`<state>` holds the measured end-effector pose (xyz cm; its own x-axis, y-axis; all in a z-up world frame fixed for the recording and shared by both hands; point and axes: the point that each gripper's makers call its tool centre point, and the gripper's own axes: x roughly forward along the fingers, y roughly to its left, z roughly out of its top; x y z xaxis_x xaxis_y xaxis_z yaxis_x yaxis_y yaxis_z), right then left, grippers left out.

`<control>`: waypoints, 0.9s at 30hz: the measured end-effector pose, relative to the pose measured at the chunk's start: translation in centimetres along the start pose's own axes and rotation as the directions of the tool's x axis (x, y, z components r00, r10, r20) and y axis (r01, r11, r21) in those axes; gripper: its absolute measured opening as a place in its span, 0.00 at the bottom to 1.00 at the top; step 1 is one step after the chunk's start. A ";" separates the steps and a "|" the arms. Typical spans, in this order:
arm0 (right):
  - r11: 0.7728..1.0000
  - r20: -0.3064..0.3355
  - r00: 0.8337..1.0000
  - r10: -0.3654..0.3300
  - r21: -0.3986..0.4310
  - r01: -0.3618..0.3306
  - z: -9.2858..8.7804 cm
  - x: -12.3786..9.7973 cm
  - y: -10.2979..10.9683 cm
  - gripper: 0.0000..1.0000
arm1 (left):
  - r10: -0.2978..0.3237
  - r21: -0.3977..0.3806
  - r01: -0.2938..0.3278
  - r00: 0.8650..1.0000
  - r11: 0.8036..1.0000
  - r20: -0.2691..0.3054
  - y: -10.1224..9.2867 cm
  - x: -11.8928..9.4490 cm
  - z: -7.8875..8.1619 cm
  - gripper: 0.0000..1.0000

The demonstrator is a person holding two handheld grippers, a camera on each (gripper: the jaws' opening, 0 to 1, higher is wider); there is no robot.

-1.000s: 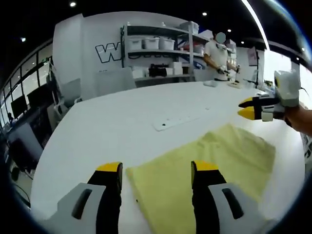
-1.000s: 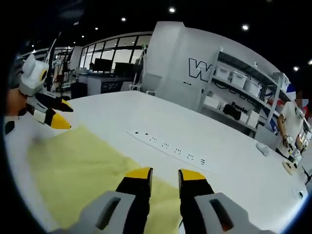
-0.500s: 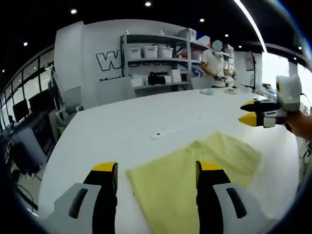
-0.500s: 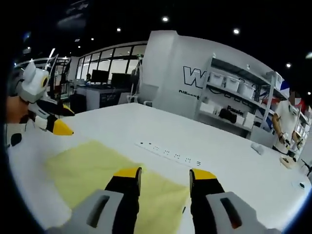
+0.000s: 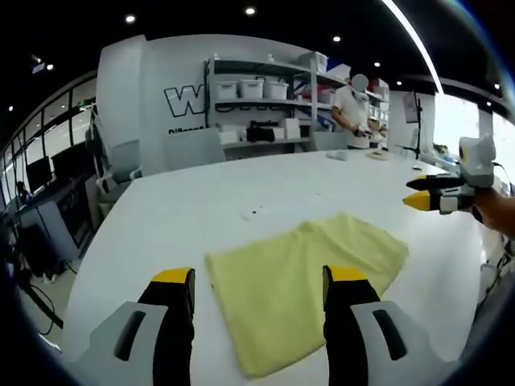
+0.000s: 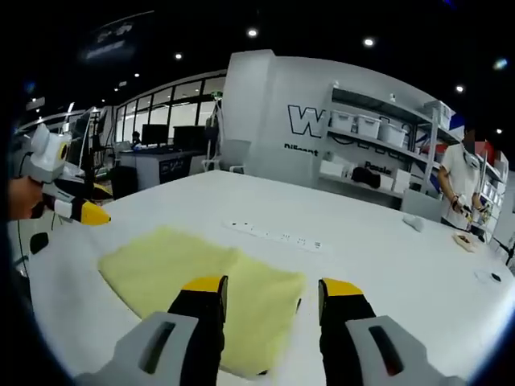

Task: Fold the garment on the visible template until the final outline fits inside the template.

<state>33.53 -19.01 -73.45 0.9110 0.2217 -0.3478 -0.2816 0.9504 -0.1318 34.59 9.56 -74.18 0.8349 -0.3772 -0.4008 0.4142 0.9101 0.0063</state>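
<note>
A pale yellow folded garment (image 5: 302, 277) lies flat on the white table (image 5: 201, 201); in the right gripper view the garment (image 6: 201, 269) lies just past my jaws. My left gripper (image 5: 259, 277) hangs open above the garment's near edge, holding nothing. My right gripper (image 6: 272, 288) is open too, above the garment's near side. The right gripper (image 5: 424, 193) shows at the right edge of the left gripper view, a hand on it. The left gripper (image 6: 76, 207) appears at the left of the right gripper view. No template outline is plain to see.
A row of small dark marks (image 6: 278, 236) runs across the table beyond the garment. Shelves with white bins (image 5: 257, 88) stand behind the table. A person (image 5: 354, 104) works at the far end, with small items (image 6: 467, 241) on the table there. Desks and chairs (image 5: 48, 209) stand at the left.
Both grippers have lifted and pulled back from the garment, which now looks smaller and lies whole on the table. The right gripper's jaws have spread from nearly shut to open.
</note>
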 end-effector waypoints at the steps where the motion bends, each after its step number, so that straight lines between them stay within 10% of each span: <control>1: 1.000 -0.003 1.000 0.002 -0.006 -0.002 -0.4 -0.6 0.1 0.43 | 0.002 -0.003 -0.002 1.000 1.000 -0.004 -0.1 -0.4 -0.4 0.60; 17: 0.997 -0.172 0.983 0.069 0.051 -0.061 -9.0 -4.2 2.7 0.36 | 0.002 -0.056 -0.010 0.989 0.998 -0.147 -2.1 -4.6 -9.1 0.55; 27: 0.991 -0.198 0.977 0.083 0.121 -0.060 -10.1 -2.8 2.4 0.21 | 0.005 -0.107 -0.027 0.981 0.994 -0.194 -1.4 -3.9 -11.3 0.50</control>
<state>27.23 -19.58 -82.15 0.8067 0.2521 -0.5345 -0.2969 0.9549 0.0024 26.71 11.70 -82.98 0.7509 -0.3319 -0.5710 0.3505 0.9330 -0.0814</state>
